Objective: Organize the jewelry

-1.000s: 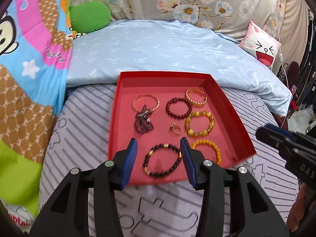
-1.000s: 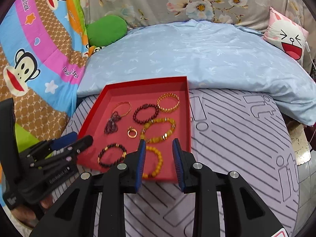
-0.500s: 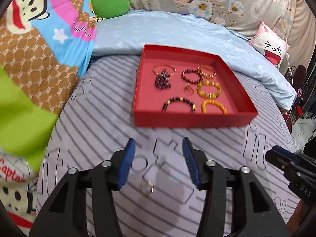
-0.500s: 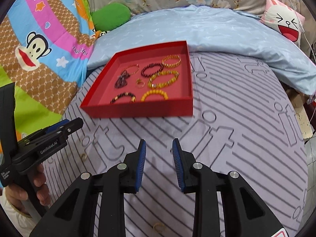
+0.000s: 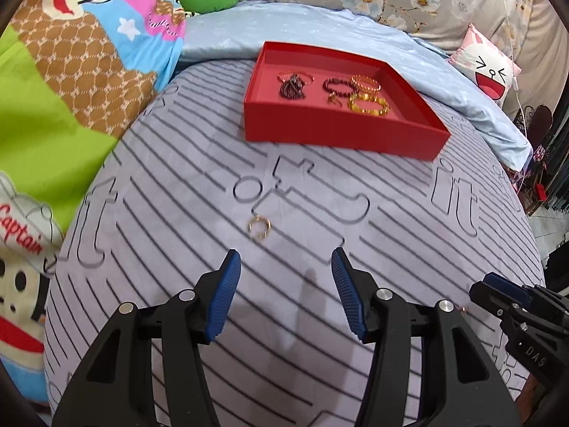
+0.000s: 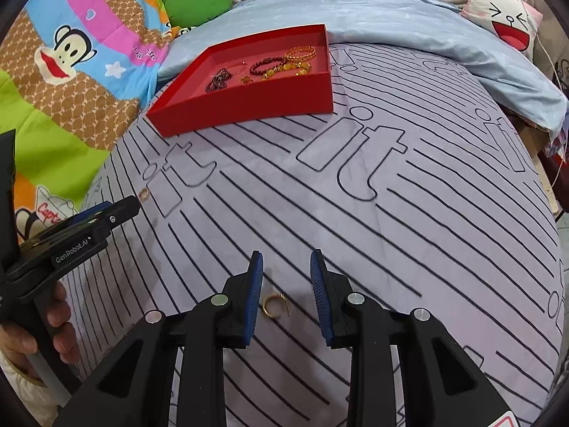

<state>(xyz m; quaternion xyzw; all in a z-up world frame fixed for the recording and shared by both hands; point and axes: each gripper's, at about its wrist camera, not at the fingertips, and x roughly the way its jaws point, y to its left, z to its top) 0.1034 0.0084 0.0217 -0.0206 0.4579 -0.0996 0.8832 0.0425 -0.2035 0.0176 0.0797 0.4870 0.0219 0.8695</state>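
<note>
A red tray [image 5: 341, 138] [image 6: 249, 106] sits far back on the striped grey bedspread and holds several bracelets [image 5: 368, 104] [image 6: 300, 53]. A gold ring [image 5: 259, 227] lies on the bedspread just ahead of my open left gripper [image 5: 284, 277], a little left of centre; it also shows in the right wrist view [image 6: 143, 194]. A second gold ring [image 6: 272, 305] lies between the fingers of my open right gripper [image 6: 286, 277], nearer the left finger. Both grippers are empty. The right gripper's tip shows in the left wrist view [image 5: 498, 291].
A light blue quilt [image 5: 320, 32] lies folded behind the tray. A colourful cartoon blanket [image 5: 71, 71] lies to the left. A green cushion [image 6: 199, 3] and a pink-and-white rabbit pillow [image 5: 487, 67] sit at the back. The bed edge drops off on the right.
Both grippers have pulled back from the tray toward the near part of the bed. The loose rings have come into view, one in front of each gripper.
</note>
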